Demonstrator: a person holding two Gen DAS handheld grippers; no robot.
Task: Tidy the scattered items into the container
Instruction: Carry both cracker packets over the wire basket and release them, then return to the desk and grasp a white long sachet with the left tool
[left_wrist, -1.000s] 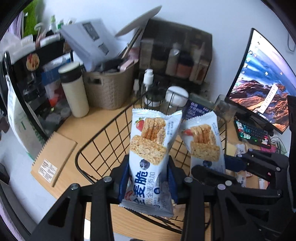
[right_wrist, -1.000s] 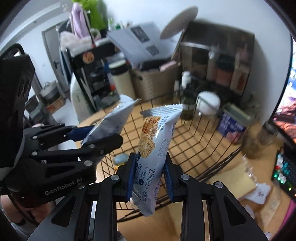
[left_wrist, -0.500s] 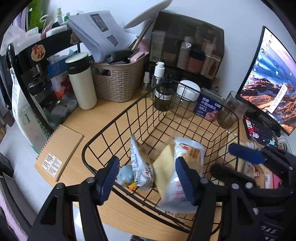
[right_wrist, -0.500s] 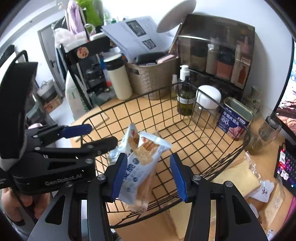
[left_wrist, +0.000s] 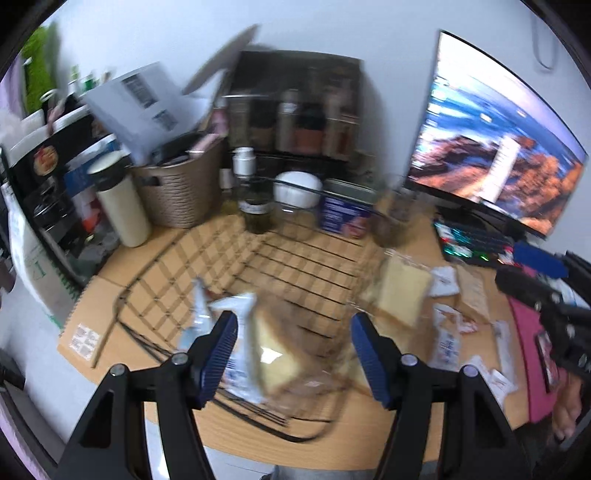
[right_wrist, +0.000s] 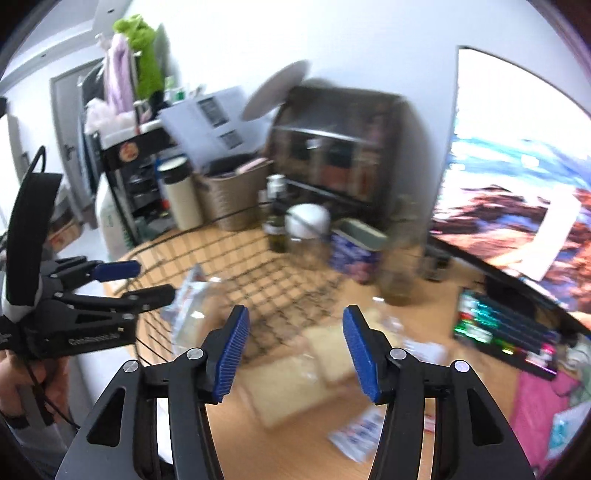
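The black wire basket (left_wrist: 155, 266) (right_wrist: 177, 243) stands on the wooden desk. Two white cereal-bar packets (left_wrist: 236, 332) (right_wrist: 188, 295) and a bread bag lie inside it near the front. My left gripper (left_wrist: 290, 350) is open and empty above the basket's front rim. My right gripper (right_wrist: 295, 347) is open and empty above bagged bread slices (right_wrist: 288, 384) on the desk right of the basket. More bread (left_wrist: 402, 291) and small sachets (left_wrist: 447, 343) (right_wrist: 354, 435) lie scattered on the desk. Both views are blurred.
Behind the basket stand a woven bin (left_wrist: 181, 192), a cream flask (left_wrist: 123, 206), a pump bottle (left_wrist: 255, 206), a white jar (left_wrist: 297, 192), a blue tin (left_wrist: 343, 218) and a glass (left_wrist: 391, 225). A monitor (left_wrist: 491, 162) and keyboard (right_wrist: 502, 332) are at right.
Both grippers opened and dropped their cereal-bar packets into the basket. Both have since swung right, the right one out over the desk.
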